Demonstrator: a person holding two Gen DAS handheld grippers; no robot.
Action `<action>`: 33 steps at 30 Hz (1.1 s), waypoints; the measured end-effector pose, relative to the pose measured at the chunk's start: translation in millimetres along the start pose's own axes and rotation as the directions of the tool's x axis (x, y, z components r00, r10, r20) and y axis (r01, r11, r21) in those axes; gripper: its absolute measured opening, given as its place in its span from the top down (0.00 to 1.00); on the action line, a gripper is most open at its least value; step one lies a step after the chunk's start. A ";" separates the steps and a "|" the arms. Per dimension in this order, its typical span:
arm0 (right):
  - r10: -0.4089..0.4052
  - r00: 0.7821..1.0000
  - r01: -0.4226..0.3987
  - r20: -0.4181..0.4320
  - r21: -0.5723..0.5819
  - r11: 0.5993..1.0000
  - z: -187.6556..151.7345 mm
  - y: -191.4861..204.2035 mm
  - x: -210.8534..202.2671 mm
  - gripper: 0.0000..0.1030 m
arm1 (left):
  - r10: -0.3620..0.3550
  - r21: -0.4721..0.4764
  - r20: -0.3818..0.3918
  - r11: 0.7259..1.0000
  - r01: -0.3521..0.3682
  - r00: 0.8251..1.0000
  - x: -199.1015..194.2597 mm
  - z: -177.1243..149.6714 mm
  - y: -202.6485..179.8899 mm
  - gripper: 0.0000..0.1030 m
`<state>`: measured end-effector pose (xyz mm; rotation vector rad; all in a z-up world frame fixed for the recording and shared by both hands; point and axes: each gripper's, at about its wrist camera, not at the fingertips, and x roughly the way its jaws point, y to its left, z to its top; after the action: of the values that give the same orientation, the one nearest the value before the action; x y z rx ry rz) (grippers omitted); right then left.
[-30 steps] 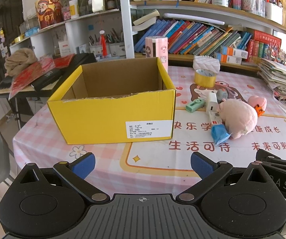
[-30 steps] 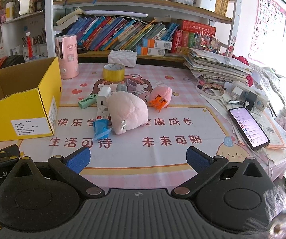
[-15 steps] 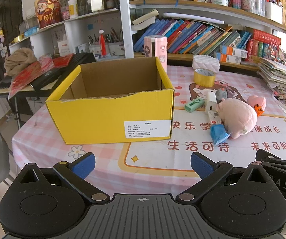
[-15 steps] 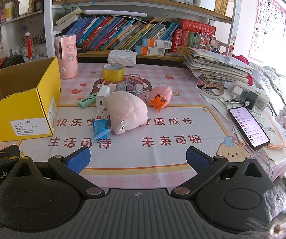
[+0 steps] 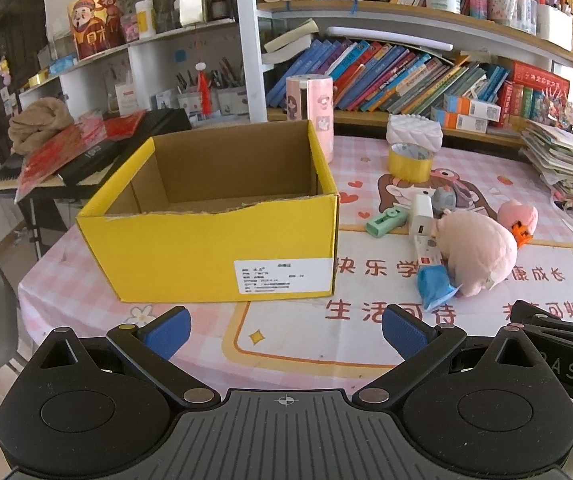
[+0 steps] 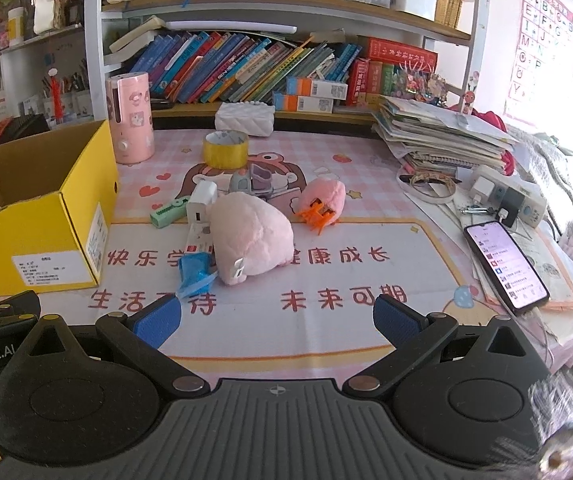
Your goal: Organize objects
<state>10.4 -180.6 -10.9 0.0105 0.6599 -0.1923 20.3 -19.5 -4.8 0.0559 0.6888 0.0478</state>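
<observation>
Two hand-held grippers, left (image 5: 284, 330) and right (image 6: 274, 320), spread empty, near table edge, yellow box (image 5: 206, 256) ahead

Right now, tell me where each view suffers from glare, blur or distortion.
Right wrist view: window light washes out the far right edge beyond the phone; a blurred smear covers the bottom right corner; the bookshelf bows from fisheye. Left wrist view: evenly lit, the yellow box sharp, shelf lines curved, dark vignette in the top corners.

Yellow box (image 5: 206, 256), pink plush (image 5: 476, 248), pink-checked tablecloth (image 5: 366, 344)
</observation>
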 end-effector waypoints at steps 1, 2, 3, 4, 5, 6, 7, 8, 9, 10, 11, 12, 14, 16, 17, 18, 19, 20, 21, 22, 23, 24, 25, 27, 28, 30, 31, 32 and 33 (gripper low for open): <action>0.000 1.000 0.000 -0.005 -0.004 1.000 3.3 0.7 2.5 0.00 | 0.001 -0.002 -0.005 1.000 -0.001 1.000 1.9 0.9 -1.5 0.00; 0.002 1.000 -0.002 -0.009 -0.006 1.000 4.6 -0.2 4.9 0.00 | 0.002 -0.005 -0.009 1.000 -0.002 1.000 3.8 2.1 -3.0 0.00; 0.004 1.000 -0.004 -0.013 -0.008 1.000 6.0 -1.3 7.3 0.00 | 0.003 -0.007 -0.011 1.000 -0.003 1.000 5.3 3.1 -4.6 0.00; 0.006 1.000 -0.006 -0.017 -0.010 1.000 8.5 -2.1 10.1 0.00 | 0.005 -0.008 -0.014 1.000 -0.005 1.000 7.1 4.2 -6.5 0.00; 0.008 1.000 -0.008 -0.020 -0.012 1.000 10.0 -3.1 12.4 0.00 | 0.005 -0.011 -0.017 1.000 -0.005 1.000 9.2 5.2 -8.3 0.00; 0.009 1.000 -0.010 -0.023 -0.015 1.000 11.7 -4.3 15.4 0.00 | 0.003 -0.013 -0.021 1.000 -0.004 1.000 11.4 6.3 -10.1 0.00; 0.011 1.000 -0.012 -0.025 -0.017 1.000 12.9 -5.5 18.1 0.00 | 0.001 -0.016 -0.023 1.000 -0.001 1.000 13.4 6.9 -11.3 0.00; 0.014 0.999 -0.014 -0.029 -0.020 1.000 14.8 -6.5 20.9 0.00 | -0.001 -0.019 -0.027 1.000 0.001 1.000 15.8 8.1 -13.0 0.00; 0.017 0.999 -0.017 -0.032 -0.023 1.000 16.8 -7.4 23.9 0.00 | -0.002 -0.022 -0.029 1.000 0.001 1.000 17.7 9.0 -14.2 0.00; 0.020 0.999 -0.021 -0.034 -0.026 0.999 19.0 -8.4 26.9 0.00 | -0.002 -0.025 -0.032 1.000 0.001 0.999 20.0 10.3 -15.6 0.00; 0.024 0.999 -0.025 -0.037 -0.029 0.999 21.3 -9.4 30.0 0.00 | -0.001 -0.028 -0.034 1.000 0.000 0.999 22.4 11.4 -17.1 0.00; 0.029 0.999 -0.030 -0.039 -0.034 0.999 23.1 -10.6 33.5 0.00 | 0.002 -0.031 -0.036 1.000 -0.003 0.999 24.8 12.6 -18.3 0.00; 0.039 0.998 -0.041 -0.044 -0.045 0.998 26.8 -12.4 40.8 0.00 | 0.008 -0.037 -0.043 0.999 -0.009 0.999 30.1 14.9 -21.4 0.00; 0.052 0.997 -0.055 -0.050 -0.056 0.997 31.2 -13.8 48.6 0.00 | 0.014 -0.041 -0.052 0.999 -0.016 0.999 35.3 16.8 -24.3 0.00; 0.060 0.997 -0.063 -0.052 -0.061 0.996 33.2 -14.9 52.2 0.00 | 0.016 -0.043 -0.057 0.999 -0.018 0.998 38.2 18.0 -25.7 0.00; 0.068 0.996 -0.072 -0.055 -0.067 0.995 35.6 -15.8 56.2 0.00 | 0.016 -0.044 -0.059 0.999 -0.018 0.998 41.0 18.7 -27.0 0.00; 0.078 0.995 -0.082 -0.058 -0.074 0.994 37.5 -16.8 60.2 0.00 | 0.022 -0.052 -0.064 0.998 -0.026 0.998 44.0 19.6 -28.3 0.00; 0.088 0.994 -0.093 -0.060 -0.081 0.992 39.8 -17.7 64.3 0.00 | 0.020 -0.054 -0.069 0.998 -0.024 0.997 46.7 20.1 -29.3 0.00; 0.098 0.993 -0.104 -0.063 -0.089 0.991 42.4 -18.4 68.5 0.00 | 0.017 -0.056 -0.077 0.998 -0.022 0.997 49.3 20.7 -30.6 0.00; 0.109 0.992 -0.115 -0.066 -0.098 0.989 45.0 -19.3 73.0 0.00 | 0.013 -0.059 -0.086 0.998 -0.018 0.996 52.1 21.5 -32.3 0.00; 0.120 0.990 -0.127 -0.069 -0.107 0.986 47.7 -20.0 77.7 0.00 | 0.008 -0.063 -0.092 0.998 -0.014 0.996 54.4 22.1 -33.9 0.00; 0.132 0.989 -0.140 -0.072 -0.118 0.983 50.8 -20.5 82.5 0.00 | 0.006 -0.067 -0.097 0.998 -0.012 0.995 56.7 22.7 -35.6 0.00; 0.144 0.987 -0.153 -0.074 -0.132 0.979 54.0 -20.7 87.6 0.00 | 0.007 -0.070 -0.102 0.997 -0.014 0.995 58.6 23.3 -37.3 0.00; 0.176 0.981 -0.188 -0.082 -0.165 0.968 60.9 -19.8 98.4 0.00 | 0.016 -0.076 -0.107 0.997 -0.024 0.994 61.0 24.3 -40.7 0.00; 0.197 0.977 -0.210 -0.083 -0.189 0.959 64.7 -18.6 104.2 0.00 | 0.020 -0.080 -0.109 0.996 -0.029 0.994 62.1 24.8 -41.7 0.00; 0.221 0.972 -0.235 -0.086 -0.241 0.942 70.3 -15.0 115.8 0.02 | 0.031 -0.092 -0.116 0.995 -0.042 0.993 64.1 25.6 -42.6 0.00; 0.229 0.969 -0.246 -0.093 -0.260 0.934 72.5 -13.2 121.4 0.02 | 0.037 -0.099 -0.122 0.994 -0.049 0.992 65.4 25.6 -42.8 0.00; 0.240 0.965 -0.259 -0.103 -0.274 0.926 74.8 -11.7 127.7 0.03 | 0.041 -0.105 -0.130 0.993 -0.055 0.991 66.6 25.6 -43.0 0.00; 0.250 0.961 -0.273 -0.116 -0.281 0.920 76.7 -10.4 133.5 0.04 | 0.042 -0.110 -0.136 0.992 -0.057 0.990 67.7 25.4 -43.2 0.00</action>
<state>158.3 -219.5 -31.2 -0.1809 0.7528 0.1677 89.8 -59.3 -31.0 -0.0403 0.8170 0.1395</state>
